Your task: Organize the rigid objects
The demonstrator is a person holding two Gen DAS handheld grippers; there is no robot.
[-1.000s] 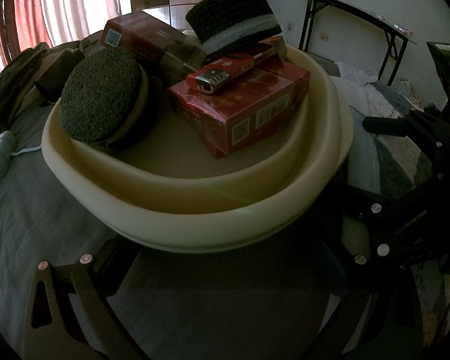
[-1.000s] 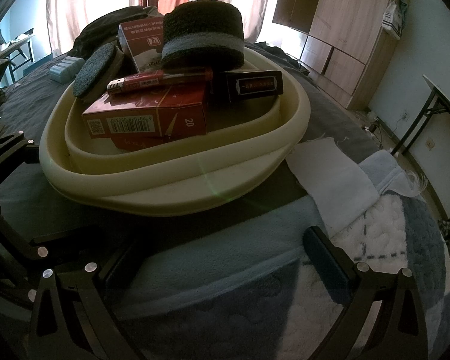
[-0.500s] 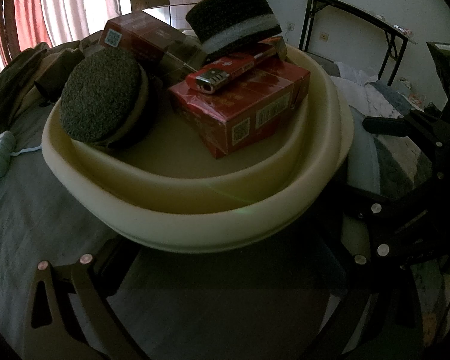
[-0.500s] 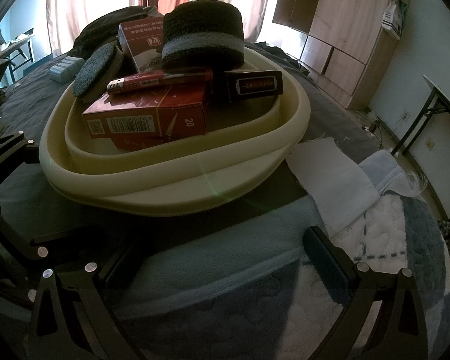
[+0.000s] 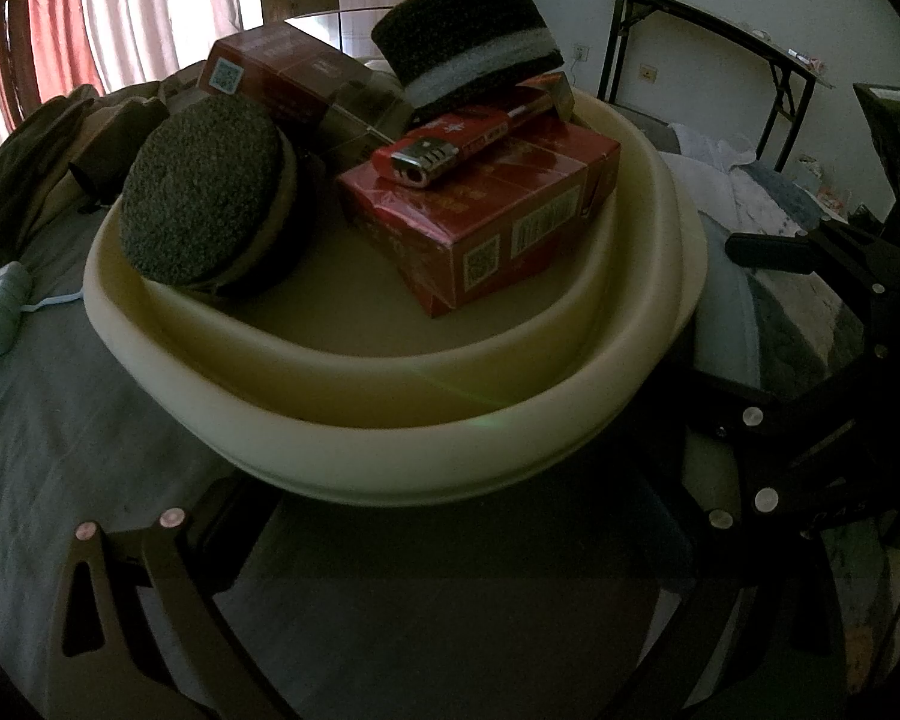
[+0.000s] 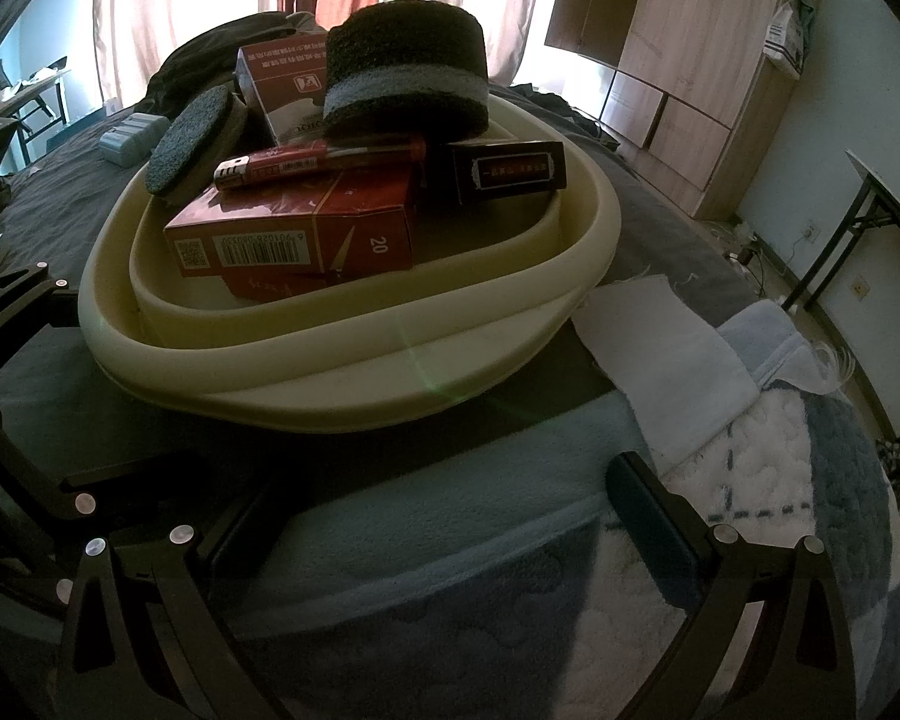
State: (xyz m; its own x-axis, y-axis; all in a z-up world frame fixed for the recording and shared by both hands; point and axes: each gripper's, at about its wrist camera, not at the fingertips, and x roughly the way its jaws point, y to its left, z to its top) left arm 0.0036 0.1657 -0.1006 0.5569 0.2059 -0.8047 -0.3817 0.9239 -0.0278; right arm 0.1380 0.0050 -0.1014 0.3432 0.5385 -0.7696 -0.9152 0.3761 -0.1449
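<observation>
The bed (image 6: 90, 204) carries everything here, its dark cover giving a soft, uneven base, which may explain why the loose goods are gathered in one container rather than left on the bedding. That container is the cream basin (image 5: 390, 456), the landmark for all that follows; it looks like two nested basins, one rim inside the other, and it sits just ahead of both grippers.

Inside the basin, toward its far rim, a thick round scrubbing pad (image 6: 405, 81) rests on top of the pile, high and somewhat precarious. A second, flatter scrub disc (image 5: 204, 204) leans tilted against the basin's left wall as the left wrist camera sees it. At the basin's middle lies a red carton (image 6: 294, 240), flat, serving as a platform. A taller red box (image 6: 282, 90) stands behind it. A small dark box (image 6: 507, 171) stands at the basin's right side in the right wrist view. Smallest, a red lighter (image 5: 450, 141) lies across the carton's top.

The left gripper (image 5: 450, 546) and right gripper (image 6: 444, 516) hover short of the basin's near rim, fingers spread wide and holding nothing, probably waiting to choose a piece.
</observation>
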